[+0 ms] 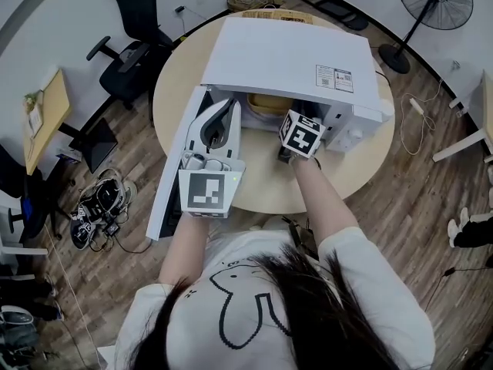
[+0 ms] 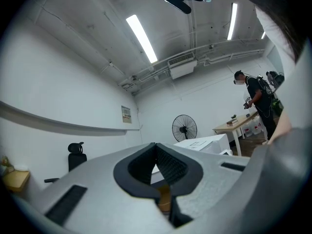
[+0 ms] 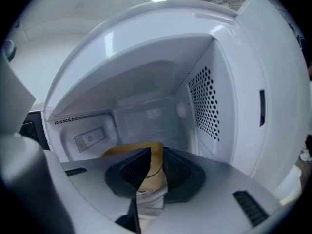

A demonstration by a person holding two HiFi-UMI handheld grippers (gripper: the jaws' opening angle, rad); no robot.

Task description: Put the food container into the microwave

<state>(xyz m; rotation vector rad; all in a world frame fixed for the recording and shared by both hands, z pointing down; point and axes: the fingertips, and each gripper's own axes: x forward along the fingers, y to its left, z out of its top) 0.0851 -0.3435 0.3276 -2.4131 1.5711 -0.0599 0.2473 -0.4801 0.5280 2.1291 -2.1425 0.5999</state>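
While the right gripper [image 3: 152, 172] pinches the food container [image 3: 126, 151] by its near edge inside the open microwave [image 3: 207, 106], the left gripper [image 2: 158, 179] is pressed together, empty. The container looks like light, thin plastic that may bend, so the stiff rim is the best place to hold.

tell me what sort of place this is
Probably an office or lab workroom, not a kitchen: the microwave stands on a round table, an office chair and a standing fan are nearby, and cables lie on the wooden floor.
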